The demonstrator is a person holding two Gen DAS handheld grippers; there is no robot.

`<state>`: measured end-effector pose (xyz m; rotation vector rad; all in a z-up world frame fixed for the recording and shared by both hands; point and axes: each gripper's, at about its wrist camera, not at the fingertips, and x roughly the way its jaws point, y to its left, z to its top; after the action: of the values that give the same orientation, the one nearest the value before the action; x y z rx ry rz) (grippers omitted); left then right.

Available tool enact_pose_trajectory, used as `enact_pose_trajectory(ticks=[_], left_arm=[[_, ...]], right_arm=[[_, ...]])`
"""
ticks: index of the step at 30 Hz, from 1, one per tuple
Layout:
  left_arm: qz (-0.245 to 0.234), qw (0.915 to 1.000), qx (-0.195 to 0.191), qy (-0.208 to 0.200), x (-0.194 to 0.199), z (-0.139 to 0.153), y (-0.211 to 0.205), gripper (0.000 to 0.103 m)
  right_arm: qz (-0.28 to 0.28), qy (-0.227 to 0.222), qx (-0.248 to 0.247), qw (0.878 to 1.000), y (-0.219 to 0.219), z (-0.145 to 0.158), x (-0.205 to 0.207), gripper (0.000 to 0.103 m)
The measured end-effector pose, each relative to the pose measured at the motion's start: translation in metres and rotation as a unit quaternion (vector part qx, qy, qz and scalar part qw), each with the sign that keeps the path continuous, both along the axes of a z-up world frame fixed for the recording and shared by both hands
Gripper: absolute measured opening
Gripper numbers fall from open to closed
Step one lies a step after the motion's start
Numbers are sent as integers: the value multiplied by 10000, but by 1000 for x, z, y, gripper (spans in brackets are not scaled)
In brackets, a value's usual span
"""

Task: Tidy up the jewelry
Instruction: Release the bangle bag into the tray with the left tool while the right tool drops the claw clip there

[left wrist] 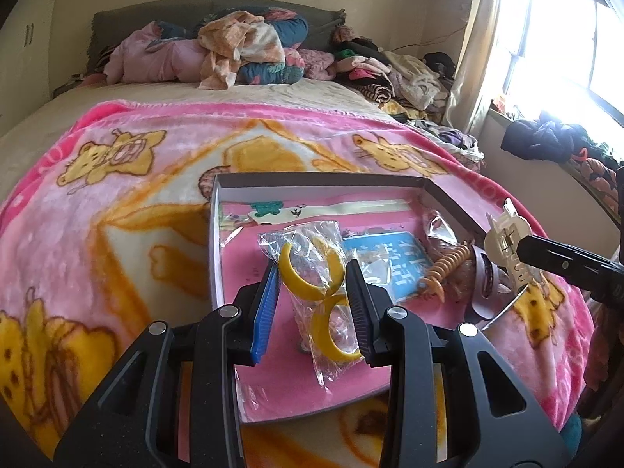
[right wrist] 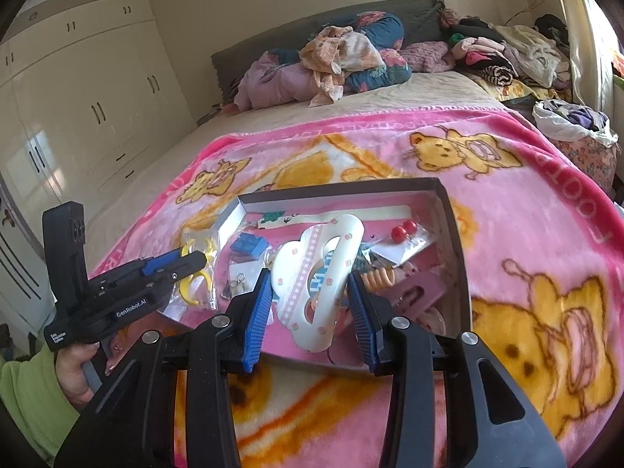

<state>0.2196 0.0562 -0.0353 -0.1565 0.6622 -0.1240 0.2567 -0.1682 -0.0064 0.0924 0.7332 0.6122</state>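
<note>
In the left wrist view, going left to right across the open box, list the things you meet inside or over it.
Clear bag of yellow crescent earrings between the left gripper fingers → blue card → orange spiral hair tie → white hair claw held by the right gripper.

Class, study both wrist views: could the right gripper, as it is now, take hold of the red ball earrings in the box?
Probably not yet. The right gripper is shut on the white hair claw, so its jaws are full. The red ball earrings lie uncovered in their clear bag at the box's far side, so the path itself looks free.
</note>
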Motion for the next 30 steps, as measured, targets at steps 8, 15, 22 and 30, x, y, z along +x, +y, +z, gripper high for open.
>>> enact_pose_trajectory(ticks=[8, 15, 22, 30], left_arm=[[65, 10000, 14, 64, 6, -7, 3, 27], [75, 9999, 47, 70, 10, -9, 4, 27], [73, 9998, 100, 140, 19, -14, 6, 27], [79, 9998, 118, 168, 21, -16, 5, 27]], right_arm=[[106, 52, -112, 9999, 15, -7, 8, 38], [302, 67, -222, 9993, 33, -13, 13, 38], [500, 151, -361, 9980, 50, -26, 12, 38], [593, 193, -536, 9966, 61, -40, 6, 38]])
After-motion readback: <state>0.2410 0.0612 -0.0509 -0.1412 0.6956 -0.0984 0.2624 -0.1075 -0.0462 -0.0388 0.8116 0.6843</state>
